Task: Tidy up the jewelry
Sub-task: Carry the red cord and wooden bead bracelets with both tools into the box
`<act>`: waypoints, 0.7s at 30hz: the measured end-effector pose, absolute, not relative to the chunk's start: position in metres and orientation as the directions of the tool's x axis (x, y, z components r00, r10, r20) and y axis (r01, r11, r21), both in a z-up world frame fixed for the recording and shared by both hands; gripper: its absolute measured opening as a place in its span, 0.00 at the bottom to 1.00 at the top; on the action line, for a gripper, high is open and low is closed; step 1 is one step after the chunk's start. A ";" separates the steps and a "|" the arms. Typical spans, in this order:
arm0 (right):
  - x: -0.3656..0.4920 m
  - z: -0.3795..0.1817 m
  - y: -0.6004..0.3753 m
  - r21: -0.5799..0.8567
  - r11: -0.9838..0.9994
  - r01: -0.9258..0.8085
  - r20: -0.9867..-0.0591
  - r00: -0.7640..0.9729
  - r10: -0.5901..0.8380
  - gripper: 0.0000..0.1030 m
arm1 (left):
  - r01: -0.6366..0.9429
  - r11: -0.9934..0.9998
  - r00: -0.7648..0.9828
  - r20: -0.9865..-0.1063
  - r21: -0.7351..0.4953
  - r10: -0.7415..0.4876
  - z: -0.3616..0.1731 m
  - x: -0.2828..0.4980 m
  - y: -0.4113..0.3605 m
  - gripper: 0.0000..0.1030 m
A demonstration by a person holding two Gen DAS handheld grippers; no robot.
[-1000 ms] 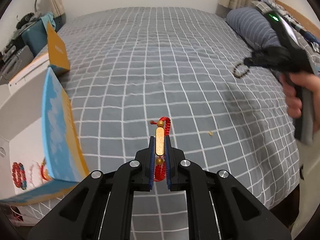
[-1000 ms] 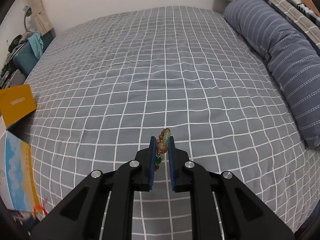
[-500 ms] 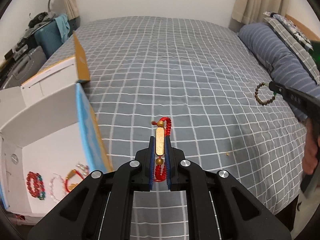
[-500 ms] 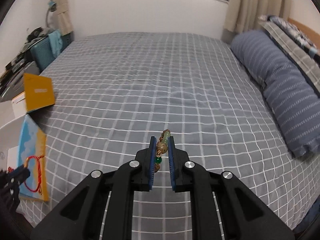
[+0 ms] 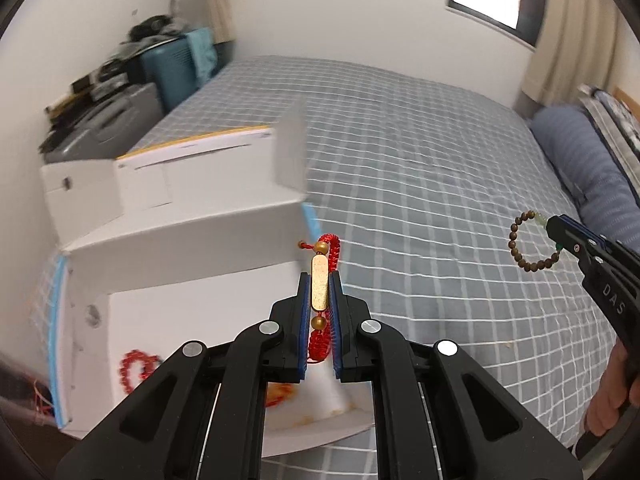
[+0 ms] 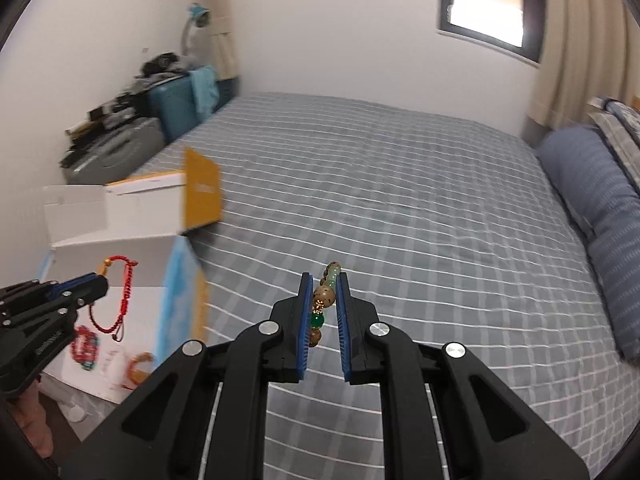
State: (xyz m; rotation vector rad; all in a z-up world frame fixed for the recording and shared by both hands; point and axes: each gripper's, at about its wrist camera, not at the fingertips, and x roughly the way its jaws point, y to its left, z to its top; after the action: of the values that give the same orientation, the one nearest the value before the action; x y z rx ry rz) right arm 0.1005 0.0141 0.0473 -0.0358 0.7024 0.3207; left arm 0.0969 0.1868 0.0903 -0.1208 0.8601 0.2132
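My left gripper [image 5: 320, 280] is shut on a red cord bracelet with a gold bar [image 5: 320, 286] and holds it in the air over the right edge of an open white box [image 5: 192, 240]. The box holds several bracelets, among them a red beaded one [image 5: 134, 370]. My right gripper [image 6: 323, 280] is shut on a brown bead bracelet with green beads [image 6: 322, 304], in the air over the bed. In the right wrist view the left gripper [image 6: 90, 286] hangs the red bracelet [image 6: 120, 296] above the box [image 6: 120, 240]. In the left wrist view the right gripper [image 5: 556, 232] dangles the brown bracelet [image 5: 528, 244].
The grey checked bed [image 6: 400, 220] fills the middle. A blue striped pillow [image 6: 592, 200] lies at the right. The box's orange flap [image 6: 202, 194] stands up at the bed's left edge. A teal suitcase and clutter [image 6: 168, 108] stand by the left wall.
Both grippers have risen and tilted up, so the wall and window show. My left gripper has moved left over the box with the red bracelet. Both grips are unchanged.
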 end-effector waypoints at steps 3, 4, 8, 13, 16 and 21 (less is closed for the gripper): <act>0.096 0.051 0.050 0.088 0.930 -0.356 -0.634 0.700 0.328 0.11 | -0.285 0.959 0.628 -0.759 -0.014 0.176 0.093 0.081 0.216 0.08; 0.094 0.052 0.065 0.088 0.921 -0.378 -0.631 0.695 0.345 0.11 | -0.298 0.955 0.626 -0.757 -0.013 0.185 0.094 0.077 0.224 0.08; 0.083 0.053 0.109 0.090 0.891 -0.445 -0.626 0.671 0.398 0.11 | -0.357 0.934 0.609 -0.758 0.002 0.234 0.092 0.057 0.261 0.09; 0.072 0.043 0.162 0.090 0.856 -0.510 -0.645 0.625 0.440 0.11 | -0.421 0.906 0.589 -0.749 0.036 0.304 0.079 0.031 0.296 0.09; 0.067 0.031 0.188 0.084 0.841 -0.534 -0.665 0.599 0.446 0.11 | -0.439 0.898 0.565 -0.769 0.025 0.298 0.065 0.024 0.307 0.09; 0.066 0.002 0.216 0.087 0.833 -0.546 -0.711 0.551 0.436 0.11 | -0.458 0.889 0.535 -0.788 0.031 0.303 0.039 0.016 0.321 0.09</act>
State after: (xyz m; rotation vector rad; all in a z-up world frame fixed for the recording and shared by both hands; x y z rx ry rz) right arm 0.0662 0.2164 0.0023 -0.1502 0.7972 0.5834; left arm 0.0163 0.3208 0.0394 -0.1880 0.8985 0.4561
